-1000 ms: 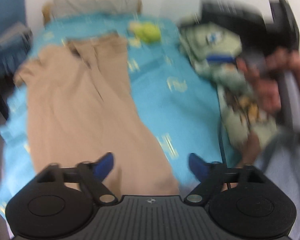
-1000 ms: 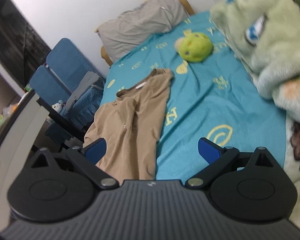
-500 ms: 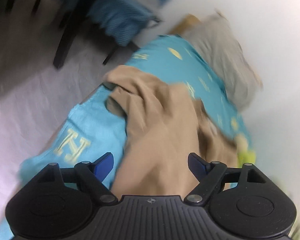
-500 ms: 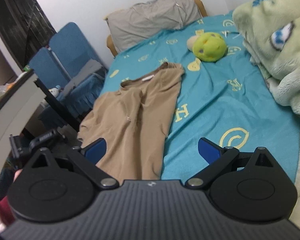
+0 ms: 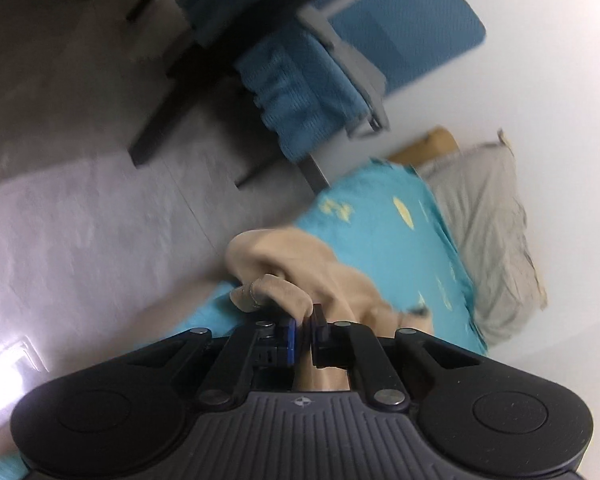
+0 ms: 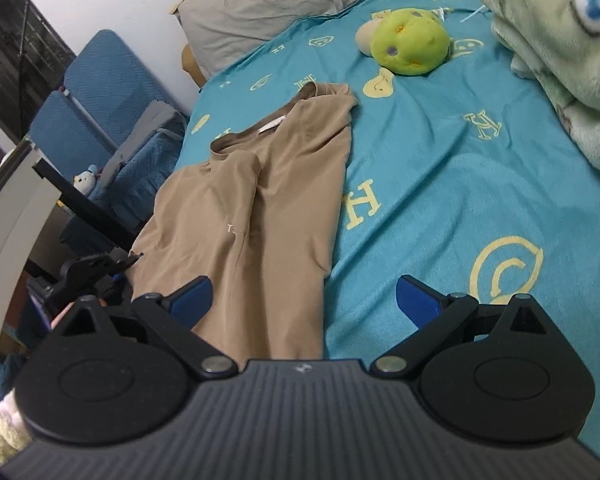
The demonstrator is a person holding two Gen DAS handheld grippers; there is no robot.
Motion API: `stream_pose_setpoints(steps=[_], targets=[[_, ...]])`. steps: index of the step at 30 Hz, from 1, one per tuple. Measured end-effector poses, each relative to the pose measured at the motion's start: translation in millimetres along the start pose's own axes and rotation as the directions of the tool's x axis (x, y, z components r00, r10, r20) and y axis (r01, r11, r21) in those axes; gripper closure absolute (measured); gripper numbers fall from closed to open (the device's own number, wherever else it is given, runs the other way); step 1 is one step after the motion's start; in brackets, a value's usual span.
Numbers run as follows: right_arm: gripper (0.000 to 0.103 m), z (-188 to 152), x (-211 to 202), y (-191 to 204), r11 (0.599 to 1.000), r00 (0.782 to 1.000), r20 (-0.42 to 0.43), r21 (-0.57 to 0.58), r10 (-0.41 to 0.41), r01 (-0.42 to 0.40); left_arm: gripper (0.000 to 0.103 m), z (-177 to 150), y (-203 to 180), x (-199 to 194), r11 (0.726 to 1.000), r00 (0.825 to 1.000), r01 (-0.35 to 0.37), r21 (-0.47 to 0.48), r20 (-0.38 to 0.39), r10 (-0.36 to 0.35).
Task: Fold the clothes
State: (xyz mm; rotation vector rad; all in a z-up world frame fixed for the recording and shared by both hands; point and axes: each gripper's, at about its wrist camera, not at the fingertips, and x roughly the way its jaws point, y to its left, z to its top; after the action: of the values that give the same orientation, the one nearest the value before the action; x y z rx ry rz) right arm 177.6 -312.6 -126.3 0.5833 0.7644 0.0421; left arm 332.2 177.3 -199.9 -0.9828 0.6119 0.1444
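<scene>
A tan shirt (image 6: 260,200) lies spread on the teal bedsheet (image 6: 460,184), collar toward the pillow. My left gripper (image 5: 303,340) is shut on the shirt's left edge (image 5: 292,280), where the cloth bunches up at the bed's side. It also shows in the right wrist view (image 6: 96,268) at the shirt's left edge. My right gripper (image 6: 304,300) is open and empty, hovering above the shirt's lower hem.
A grey pillow (image 6: 276,0) lies at the head of the bed. A green plush toy (image 6: 410,42) and a pale green blanket (image 6: 560,52) lie on the right. Blue chairs (image 5: 340,64) stand beside the bed over a grey floor (image 5: 80,200).
My left gripper has swung to the shirt's left edge and closed on the cloth. My right gripper has drifted slightly nearer the shirt, still open.
</scene>
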Motion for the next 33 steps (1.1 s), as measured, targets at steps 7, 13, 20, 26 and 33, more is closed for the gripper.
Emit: stream_pose_setpoints(steps=[7,13,20,26,33], targets=[[0.003,-3.1,-2.3,4.9,1.0,1.0,-0.007,-0.012,0.015,-0.015,0.071,11.6,38.2,14.9,0.981,0.995,0.021,-0.194,-0.088,-0.039],[0.003,-5.0,-0.5,6.6,1.0,1.0,-0.014,-0.024,0.007,-0.008,0.03,15.3,37.6,34.0,0.965,0.995,0.077,-0.249,-0.041,-0.09],[0.003,-4.0,5.4,6.0,1.0,1.0,-0.024,-0.018,0.006,-0.007,0.094,22.7,-0.5,55.9,0.998,0.998,0.05,-0.029,-0.023,-0.05],[0.003,0.2,0.2,2.4,1.0,1.0,-0.002,0.016,0.021,-0.021,0.098,10.5,-76.9,23.8,0.914,0.995,-0.024,0.406,0.098,-0.017],[0.003,2.7,-18.7,-5.9,0.999,0.999,0.052,0.036,0.008,-0.01,0.098,-66.8,-197.4,-18.5,0.575,0.975,-0.043,0.817,0.159,-0.154]])
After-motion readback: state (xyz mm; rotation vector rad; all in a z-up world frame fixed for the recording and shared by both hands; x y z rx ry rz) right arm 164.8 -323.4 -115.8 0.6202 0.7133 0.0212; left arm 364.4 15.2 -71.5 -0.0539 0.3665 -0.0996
